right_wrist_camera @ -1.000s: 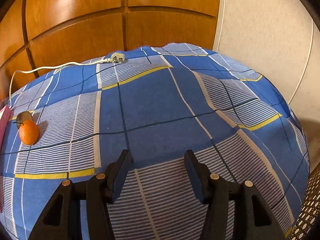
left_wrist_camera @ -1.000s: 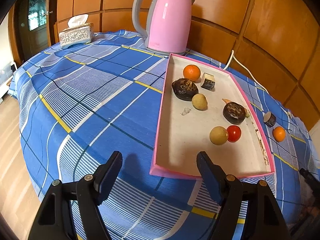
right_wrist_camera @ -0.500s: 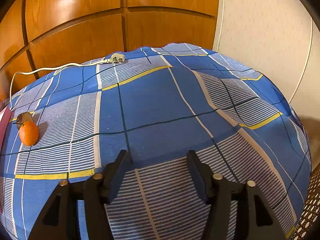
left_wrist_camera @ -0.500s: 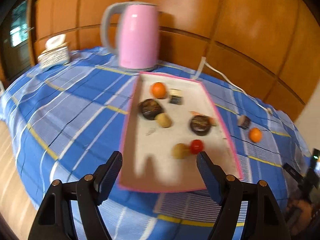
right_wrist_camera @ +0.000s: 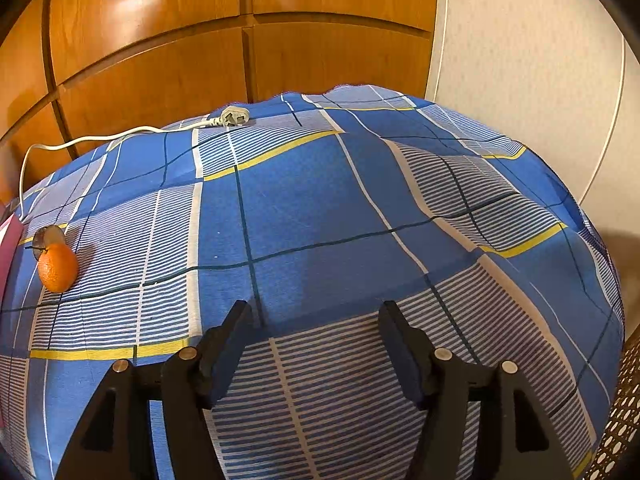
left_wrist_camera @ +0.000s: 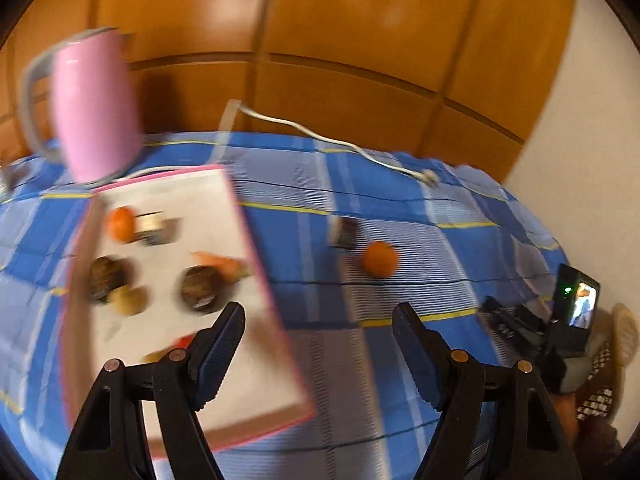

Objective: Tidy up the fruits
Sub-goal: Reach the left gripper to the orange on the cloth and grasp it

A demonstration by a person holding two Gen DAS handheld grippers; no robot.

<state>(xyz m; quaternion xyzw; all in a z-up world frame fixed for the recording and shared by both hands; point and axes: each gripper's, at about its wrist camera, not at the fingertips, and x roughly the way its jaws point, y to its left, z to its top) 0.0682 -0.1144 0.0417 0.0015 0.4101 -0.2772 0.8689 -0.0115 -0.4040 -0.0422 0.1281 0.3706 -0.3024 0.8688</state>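
I held my left gripper (left_wrist_camera: pixel 318 330) with its jaws apart and empty, aimed at the loose orange (left_wrist_camera: pixel 380 259) on the blue checked cloth (left_wrist_camera: pixel 420 208), just outside the pink tray (left_wrist_camera: pixel 260 264) where the other fruit lay. My right gripper (right_wrist_camera: pixel 314 328) hovered spread and idle, leaving room.

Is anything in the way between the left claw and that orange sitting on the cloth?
Nothing visible. The left claw is open, with only bare tablecloth before the orange. A small dark piece sits just beyond it.
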